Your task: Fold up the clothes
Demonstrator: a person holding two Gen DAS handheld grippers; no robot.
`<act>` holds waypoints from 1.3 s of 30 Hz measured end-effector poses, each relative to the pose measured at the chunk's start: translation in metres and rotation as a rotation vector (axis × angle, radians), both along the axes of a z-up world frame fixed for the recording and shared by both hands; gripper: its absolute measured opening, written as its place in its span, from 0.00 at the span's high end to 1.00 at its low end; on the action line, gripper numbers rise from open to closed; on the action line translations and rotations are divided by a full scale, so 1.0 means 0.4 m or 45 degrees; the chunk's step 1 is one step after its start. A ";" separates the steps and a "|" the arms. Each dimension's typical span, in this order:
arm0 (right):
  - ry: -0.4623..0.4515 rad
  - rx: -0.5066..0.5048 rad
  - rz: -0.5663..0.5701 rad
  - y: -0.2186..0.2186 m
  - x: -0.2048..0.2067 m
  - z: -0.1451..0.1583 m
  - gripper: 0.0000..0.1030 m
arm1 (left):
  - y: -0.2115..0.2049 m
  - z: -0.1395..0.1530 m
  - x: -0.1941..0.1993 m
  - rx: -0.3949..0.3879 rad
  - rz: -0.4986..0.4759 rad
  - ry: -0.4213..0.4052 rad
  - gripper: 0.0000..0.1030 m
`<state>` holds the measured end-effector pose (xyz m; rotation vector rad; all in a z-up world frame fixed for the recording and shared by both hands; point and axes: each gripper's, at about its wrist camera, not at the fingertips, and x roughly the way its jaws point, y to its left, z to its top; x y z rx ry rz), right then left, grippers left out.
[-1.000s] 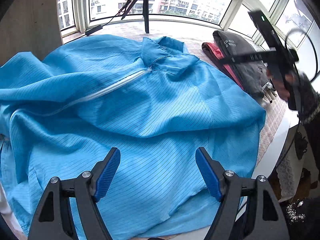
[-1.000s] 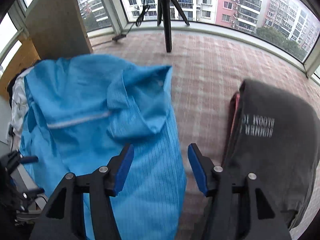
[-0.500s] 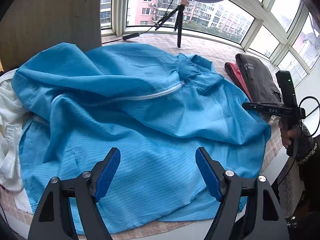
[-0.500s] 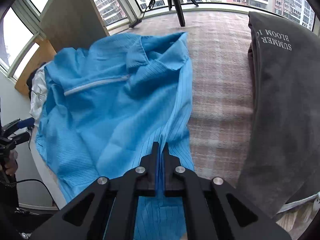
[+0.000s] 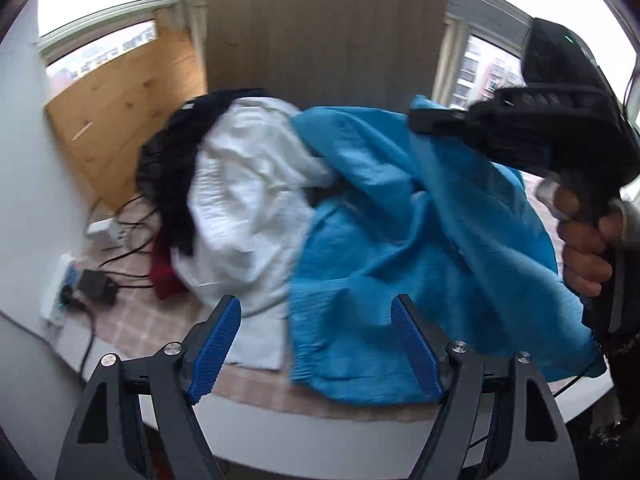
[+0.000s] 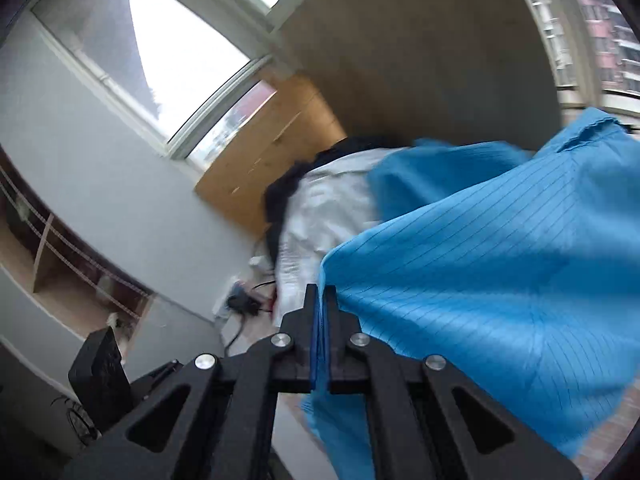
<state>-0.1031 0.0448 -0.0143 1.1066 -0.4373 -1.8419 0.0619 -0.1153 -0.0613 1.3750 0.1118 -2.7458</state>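
Your right gripper (image 6: 319,312) has its jaws pressed together on an edge of the blue garment (image 6: 500,280) and holds it up above the worktop (image 5: 132,320). Your left gripper (image 5: 316,344) is empty — jaws spread wide — over the garment's lower hem (a white cloth (image 5: 244,208) lies just beside it).

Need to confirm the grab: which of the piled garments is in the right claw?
The blue jacket: right claw clamps its edge; white garment lies untouched beside it.

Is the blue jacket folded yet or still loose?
Loose, not folded. The blue jacket is rumpled, one edge lifted in the shut right gripper; the left gripper is open and empty.
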 end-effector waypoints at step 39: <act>0.379 0.762 0.259 0.159 -0.520 -0.198 0.97 | -0.130 -0.189 -0.220 0.259 0.090 -0.096 0.97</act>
